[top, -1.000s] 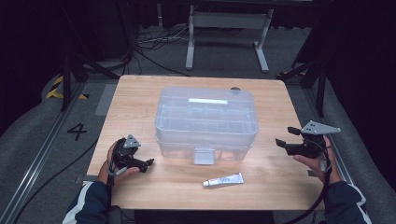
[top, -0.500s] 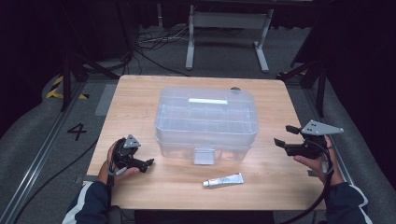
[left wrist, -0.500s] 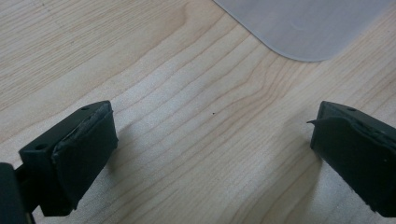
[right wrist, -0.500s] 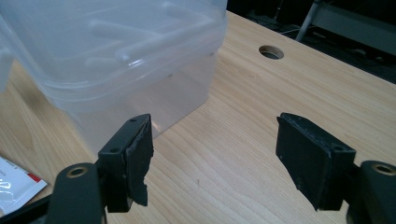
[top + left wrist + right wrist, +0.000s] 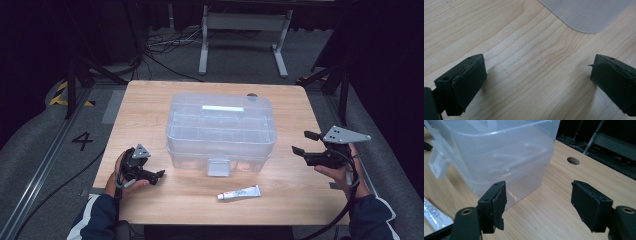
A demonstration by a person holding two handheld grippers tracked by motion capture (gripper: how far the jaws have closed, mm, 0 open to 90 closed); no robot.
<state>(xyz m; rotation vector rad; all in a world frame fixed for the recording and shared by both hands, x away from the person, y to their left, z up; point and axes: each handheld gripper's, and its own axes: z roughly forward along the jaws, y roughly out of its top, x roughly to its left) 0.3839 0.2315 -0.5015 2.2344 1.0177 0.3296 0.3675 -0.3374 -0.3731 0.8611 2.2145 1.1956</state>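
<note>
Box [image 5: 221, 132] sits mid-surface [image 5: 150, 100] with its latch toward us and a tube [image 5: 239, 193] just in front, and we hold both grippers, left [image 5: 159, 174] and right [image 5: 301, 142], wide open and empty beside it, so we judge the latch comes next.

A clear plastic storage box [image 5: 221, 132] stands upright in the middle of the wooden table, a little toward the far edge. Its lid is on, with a pale flat handle [image 5: 222, 108] lying along the top. A single latch [image 5: 218, 167] hangs at the middle of the near wall. The walls are see-through, cloudy and ribbed. Seen from the right [image 5: 499, 152], the box looks empty, its rounded corner resting flat on the wood. A small white tube [image 5: 239, 193] lies flat on its side near the front edge, just right of the latch, apart from the box.
</note>
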